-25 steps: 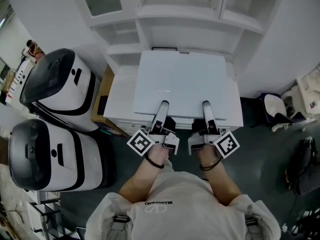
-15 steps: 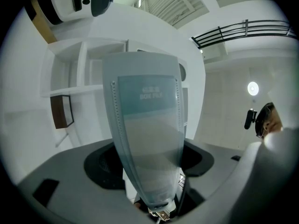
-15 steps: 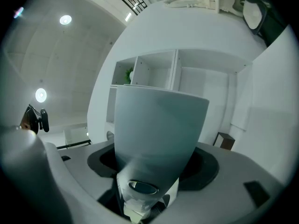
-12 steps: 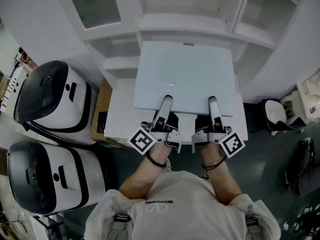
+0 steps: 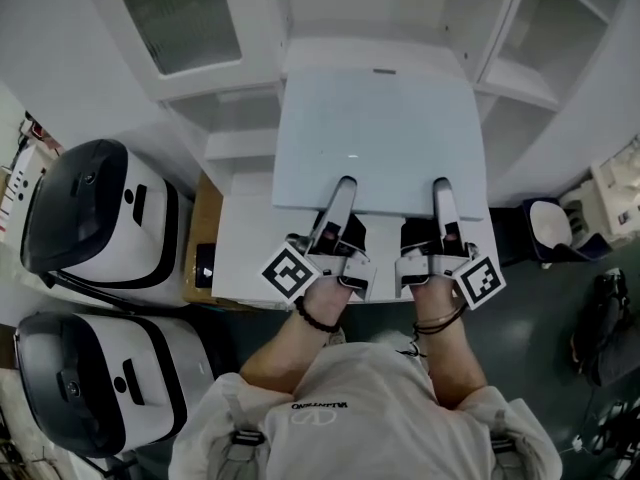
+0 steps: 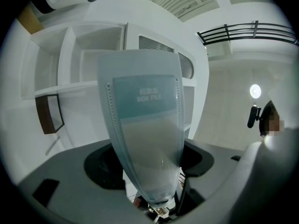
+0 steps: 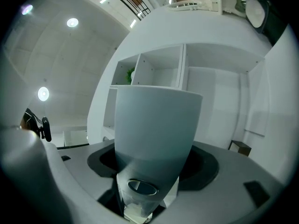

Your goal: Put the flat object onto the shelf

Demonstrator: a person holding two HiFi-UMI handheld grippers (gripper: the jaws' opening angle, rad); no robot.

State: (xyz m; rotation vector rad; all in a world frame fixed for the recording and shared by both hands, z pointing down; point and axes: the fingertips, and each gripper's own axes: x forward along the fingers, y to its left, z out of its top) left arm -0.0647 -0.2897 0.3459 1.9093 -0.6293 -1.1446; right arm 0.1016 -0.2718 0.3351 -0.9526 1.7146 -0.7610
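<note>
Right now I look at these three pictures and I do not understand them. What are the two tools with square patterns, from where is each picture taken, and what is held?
There is no robot: a person carries two hand-held two-jaw grippers; the patterned cubes are part of them. The head view comes from a camera on the person's head, looking down. The two gripper views come from cameras riding on each gripper, looking along its jaws. The left gripper and the right gripper are both closed on the near edge of one flat, pale box file, held above a white counter before a white shelf unit. Two white-and-black machines stand at the left.
</note>
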